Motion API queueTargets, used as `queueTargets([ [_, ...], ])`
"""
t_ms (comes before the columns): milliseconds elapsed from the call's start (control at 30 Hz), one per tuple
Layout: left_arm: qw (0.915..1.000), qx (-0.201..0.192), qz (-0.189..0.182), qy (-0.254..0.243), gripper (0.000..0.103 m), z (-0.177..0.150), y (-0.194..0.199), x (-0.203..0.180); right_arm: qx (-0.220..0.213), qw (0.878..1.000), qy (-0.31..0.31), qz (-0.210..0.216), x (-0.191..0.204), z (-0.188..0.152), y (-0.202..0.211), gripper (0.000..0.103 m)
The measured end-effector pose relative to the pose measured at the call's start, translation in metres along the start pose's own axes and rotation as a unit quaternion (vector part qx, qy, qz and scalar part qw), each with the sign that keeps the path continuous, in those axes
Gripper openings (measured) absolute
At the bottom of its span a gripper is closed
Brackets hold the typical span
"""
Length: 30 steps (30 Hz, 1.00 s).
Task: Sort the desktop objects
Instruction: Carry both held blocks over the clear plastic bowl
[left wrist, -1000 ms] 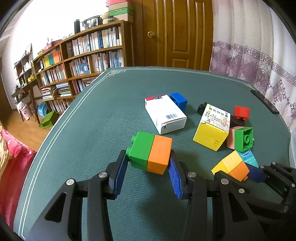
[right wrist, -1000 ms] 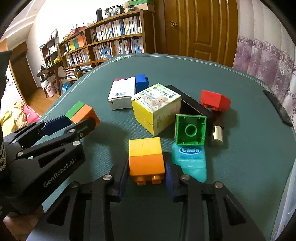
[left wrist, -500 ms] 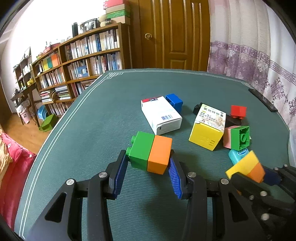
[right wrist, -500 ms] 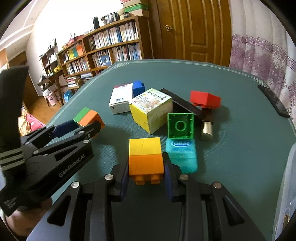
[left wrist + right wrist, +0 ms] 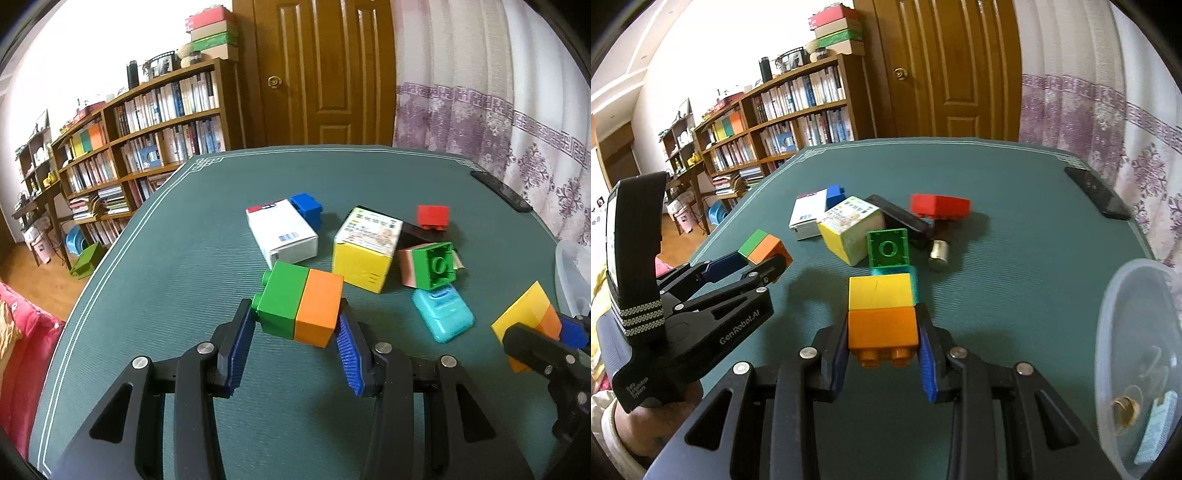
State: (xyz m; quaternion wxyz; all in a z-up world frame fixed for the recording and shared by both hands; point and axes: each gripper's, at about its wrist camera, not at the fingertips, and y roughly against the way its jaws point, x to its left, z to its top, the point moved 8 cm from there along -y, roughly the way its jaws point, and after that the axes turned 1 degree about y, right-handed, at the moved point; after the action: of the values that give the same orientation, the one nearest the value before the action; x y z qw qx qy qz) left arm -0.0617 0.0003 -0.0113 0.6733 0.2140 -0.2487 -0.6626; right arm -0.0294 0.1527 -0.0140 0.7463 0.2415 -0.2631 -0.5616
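Two joined brick pairs were held clear of the table [image 5: 177, 258]. The left gripper [image 5: 295, 325] was clamped on the green-and-orange brick pair [image 5: 301, 303]. The right gripper [image 5: 882, 338] was clamped on the orange half of the yellow-and-orange brick pair [image 5: 881, 314].

Sorting was judged to be at an early stage. The following items were left unsorted in a loose cluster on the table:

- the white carton [image 5: 282, 234], with the blue brick [image 5: 306, 208] touching its far end;
- the yellow box [image 5: 365, 251];
- the green brick [image 5: 434, 264];
- the red brick [image 5: 432, 217];
- the teal floss case [image 5: 441, 319];
- a small metal cylinder [image 5: 938, 251].

One container was visible: a translucent plastic tub [image 5: 1123, 302] at the right edge. A ring-shaped item and a small packet were seen in it; neither could be identified. No bricks were seen inside. The held pairs were judged to be still awaiting placement.
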Motion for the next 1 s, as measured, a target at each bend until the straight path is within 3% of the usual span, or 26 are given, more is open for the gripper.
queueTargets([
  [333,0.9995,0.001,-0.028,-0.011,0.046,-0.001,0.012,-0.031,-0.002,0.999,-0.043,-0.012,-0.042,-0.014,0.026,0.036],
  [1000,0.9930,0.005,-0.097,-0.068,0.046,0.005,0.031,-0.130,-0.054,0.988,-0.103,-0.103,-0.155,-0.021,0.092,0.036],
])
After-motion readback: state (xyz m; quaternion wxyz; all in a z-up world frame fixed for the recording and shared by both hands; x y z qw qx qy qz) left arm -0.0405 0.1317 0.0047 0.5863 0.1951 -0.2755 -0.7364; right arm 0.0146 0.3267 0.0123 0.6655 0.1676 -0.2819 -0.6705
